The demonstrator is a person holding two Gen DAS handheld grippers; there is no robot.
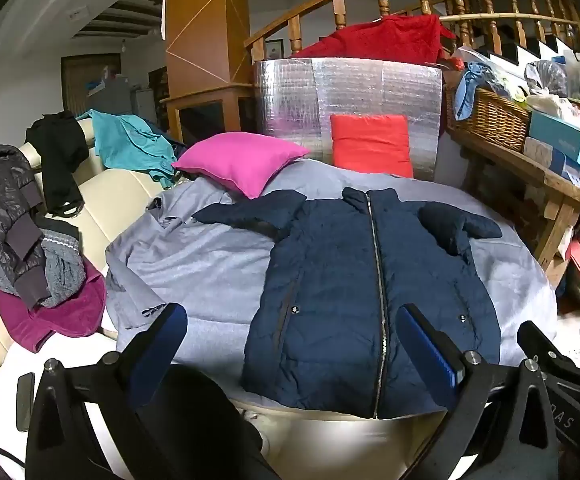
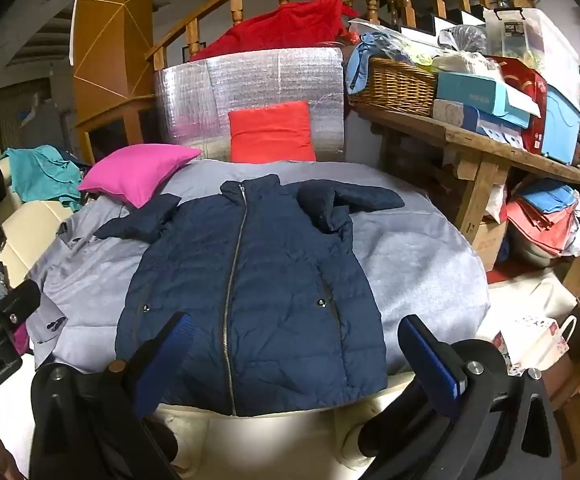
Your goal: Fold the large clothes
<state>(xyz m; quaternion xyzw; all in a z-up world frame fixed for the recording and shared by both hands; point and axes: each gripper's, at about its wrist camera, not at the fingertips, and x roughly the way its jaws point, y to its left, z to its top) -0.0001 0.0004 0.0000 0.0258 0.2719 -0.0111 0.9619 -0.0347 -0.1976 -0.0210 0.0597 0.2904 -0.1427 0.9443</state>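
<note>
Grey sheet [image 1: 209, 256] covers the surface beside a cluttered wooden bench [image 2: 490, 148].

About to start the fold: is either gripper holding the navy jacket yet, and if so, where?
Nothing is held. The left gripper and right gripper both stand wide open above the hem of the navy jacket, which lies flat and zipped on the grey sheet.

The navy jacket [image 1: 354, 280] is quilted, faintly sheeny cloth with a metal zip [image 1: 378, 280] and shiny snaps. Under it lies a matt grey woven sheet [image 1: 209, 264]. The board [image 1: 346, 92] behind is crinkled silver foil. The basket [image 2: 394, 86] is woven wicker; the table [image 2: 490, 152] is rough bare wood. The tongs [image 1: 294, 344] carry ribbed blue pads [image 1: 430, 344] on matt black plastic.
</note>
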